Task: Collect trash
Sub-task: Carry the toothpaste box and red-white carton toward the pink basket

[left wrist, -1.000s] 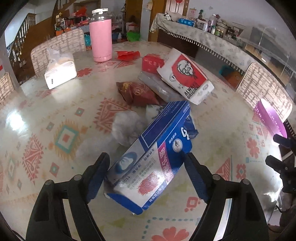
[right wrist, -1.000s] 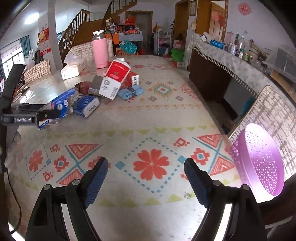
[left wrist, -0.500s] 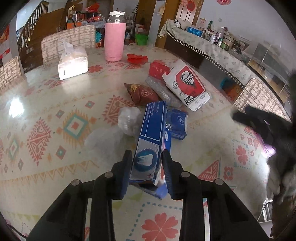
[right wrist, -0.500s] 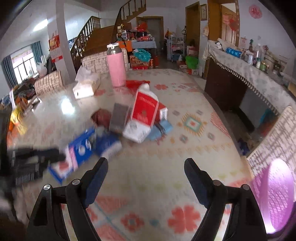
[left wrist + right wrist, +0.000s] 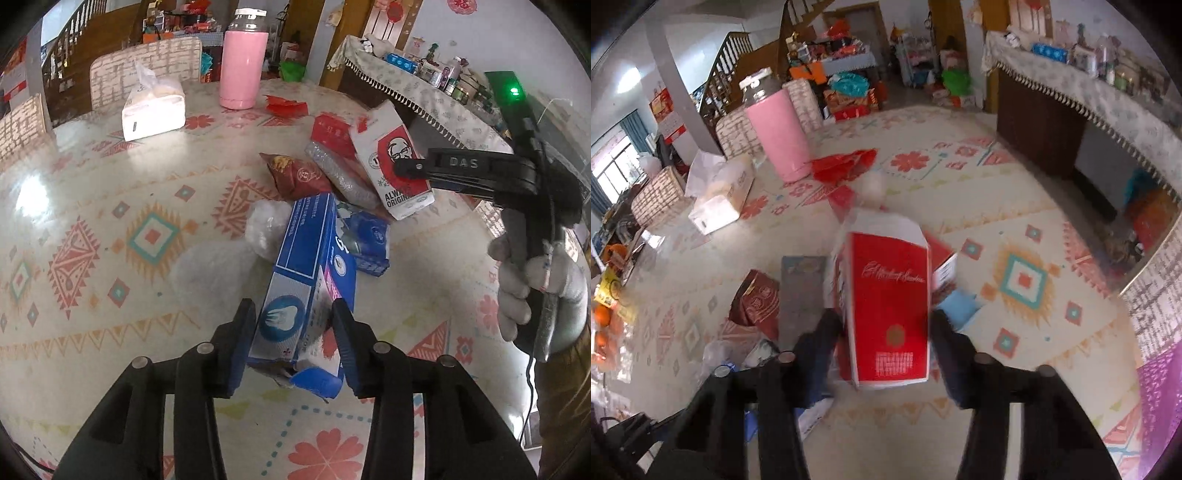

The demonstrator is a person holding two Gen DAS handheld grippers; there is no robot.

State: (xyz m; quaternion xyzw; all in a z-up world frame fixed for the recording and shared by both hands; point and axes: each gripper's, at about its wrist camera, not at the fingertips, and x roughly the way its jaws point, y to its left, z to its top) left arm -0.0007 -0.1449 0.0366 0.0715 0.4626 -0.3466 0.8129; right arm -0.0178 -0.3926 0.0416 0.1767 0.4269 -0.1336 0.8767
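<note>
- Since a second ago: left gripper [image 5: 293, 334] closed from wide open onto the blue toothpaste box [image 5: 303, 284]; right gripper [image 5: 886, 343] swung from bare table over to the pile.
- Left: clenched on the box's near end, far end among the wrappers on the table [image 5: 110, 221].
- Right: straddling the red-and-white KFC carton [image 5: 886, 302], contact blurred, cannot tell.
- Best centred on the carton, squeezed gently, then lifted clear.

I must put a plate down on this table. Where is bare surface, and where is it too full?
Bare tablecloth lies left of the trash pile, between the tissue pack and the blue toothpaste box. Crowded: the middle, around the red-and-white KFC box and brown snack bag.
</note>
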